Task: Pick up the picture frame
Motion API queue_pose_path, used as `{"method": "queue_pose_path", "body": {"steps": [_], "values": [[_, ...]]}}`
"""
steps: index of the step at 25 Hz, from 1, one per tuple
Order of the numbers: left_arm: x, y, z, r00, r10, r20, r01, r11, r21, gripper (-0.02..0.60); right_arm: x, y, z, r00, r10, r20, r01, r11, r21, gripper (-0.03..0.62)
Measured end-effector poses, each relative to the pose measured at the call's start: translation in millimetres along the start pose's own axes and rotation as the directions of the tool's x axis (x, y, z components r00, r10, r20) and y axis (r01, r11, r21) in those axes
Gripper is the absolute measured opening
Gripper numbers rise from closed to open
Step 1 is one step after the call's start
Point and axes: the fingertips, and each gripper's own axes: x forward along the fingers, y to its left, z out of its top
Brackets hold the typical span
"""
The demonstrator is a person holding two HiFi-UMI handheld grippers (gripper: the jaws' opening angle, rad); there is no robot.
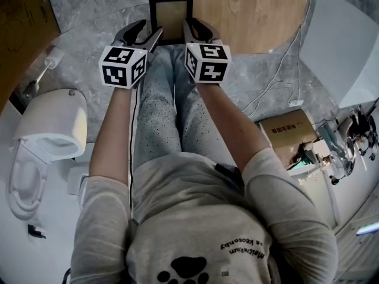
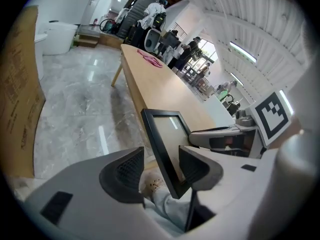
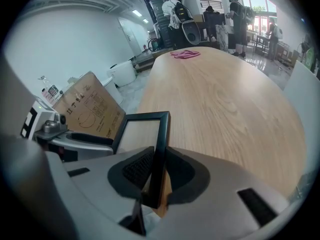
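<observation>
Gripper views reveal what the head view cannot: right gripper (image 3: 159, 171) clamps the picture frame (image 3: 140, 134) at the wooden table (image 3: 225, 99) edge; left gripper (image 2: 161, 168) merely straddles it, jaws apart. Both forearms (image 1: 115, 135) stretch forward, angled downward.

The picture frame (image 1: 170, 18) is rectangular, with a narrow black border around a pale beige pane. In the head view it sits at twelve o'clock, at the near edge of the light wooden table (image 1: 249, 16). It stands in portrait format, roughly upright, with its face turned back toward the person. Its three o'clock side is pinched between the pads of the right gripper (image 3: 159, 159), while its nine o'clock side stands in the gap of the left gripper (image 2: 161, 166), whose jaws are parted, close to one pad and clear of the other.
</observation>
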Motion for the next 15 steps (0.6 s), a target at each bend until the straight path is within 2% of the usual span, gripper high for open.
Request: {"method": "queue_pose_path", "body": {"steps": [5,10,15], "values": [[12,1,-3,0.996,-0.09,-0.008,0.088,0.988,-0.126,0.247,-1,2,1,1.0,0.011,0.003,-0.011,1.0,-0.007,0.077],[24,-2,-4,0.985,-0.173,-0.029,0.165,0.968,-0.189,0.251,1,10,-2,0.999,0.044,-0.002,-0.044,0.999,-0.023,0.077],[30,-14,-8,0.964,-0.262,-0.043,0.245,0.941,-0.234,0.258,1,15,-4,0.996,0.09,0.002,-0.09,0.996,-0.007,0.077]]}}
